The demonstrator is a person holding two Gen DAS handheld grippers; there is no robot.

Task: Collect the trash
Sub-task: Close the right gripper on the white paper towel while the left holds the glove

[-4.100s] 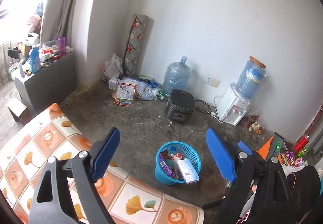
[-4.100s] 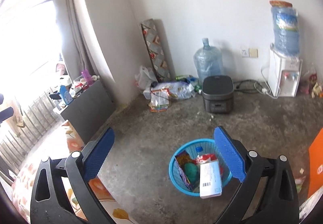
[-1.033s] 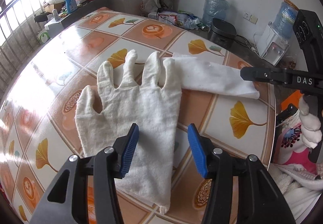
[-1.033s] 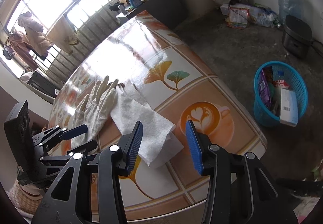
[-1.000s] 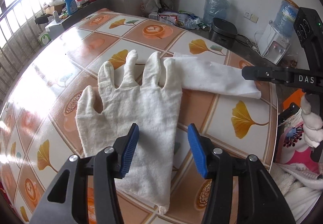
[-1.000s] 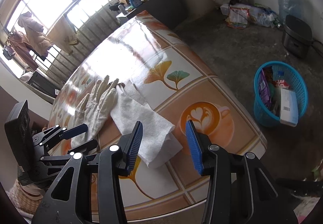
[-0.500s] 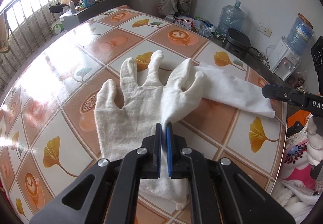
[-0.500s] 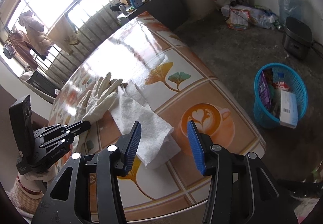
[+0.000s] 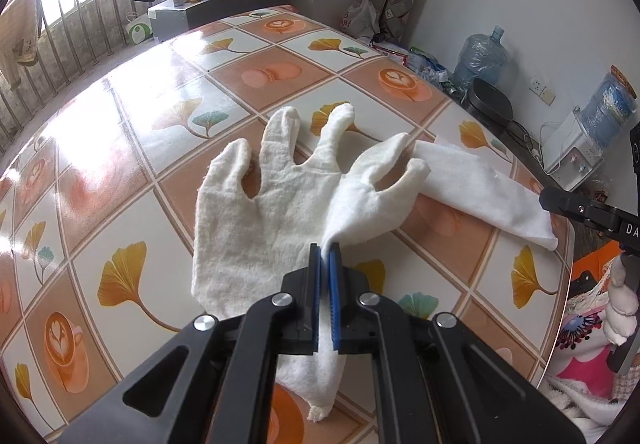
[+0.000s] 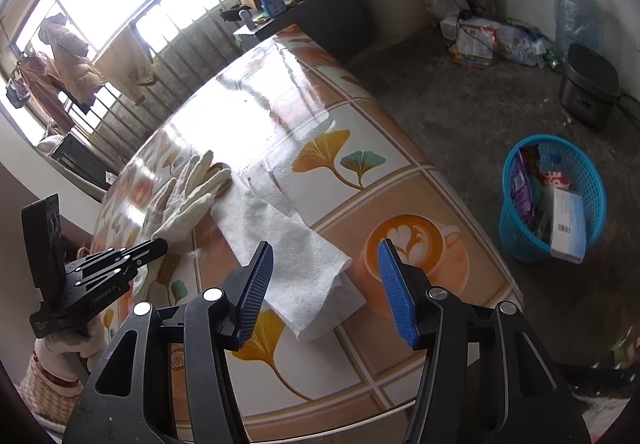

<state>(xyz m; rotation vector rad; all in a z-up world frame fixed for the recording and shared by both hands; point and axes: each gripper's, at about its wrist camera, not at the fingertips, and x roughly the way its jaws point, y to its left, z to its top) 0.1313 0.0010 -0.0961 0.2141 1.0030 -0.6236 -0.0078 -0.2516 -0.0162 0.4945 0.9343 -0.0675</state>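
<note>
Two white cloth gloves lie on the patterned table (image 9: 132, 147). My left gripper (image 9: 325, 251) is shut on the upper glove (image 9: 372, 195) near its palm, and that glove is pulled up off the lower glove (image 9: 240, 219). A white paper towel (image 9: 480, 183) lies beyond the gloves' fingers. In the right wrist view the paper towel (image 10: 288, 236) lies below and between my right gripper's (image 10: 324, 268) blue pads (image 10: 256, 284). The jaws are opening and touch nothing. The left gripper (image 10: 158, 244) and the gloves (image 10: 188, 187) show at the left there.
A blue basket (image 10: 516, 228) holding wrappers and a box stands on the floor past the table's edge. A black cooker (image 10: 588, 83), water bottles and a dispenser (image 9: 572, 155) line the wall. A person's gloved hand (image 9: 622, 308) holds the right gripper.
My left gripper went from open over the gloves to shut on the upper glove, then drew it back and up. The right gripper's jaws widened a little.
</note>
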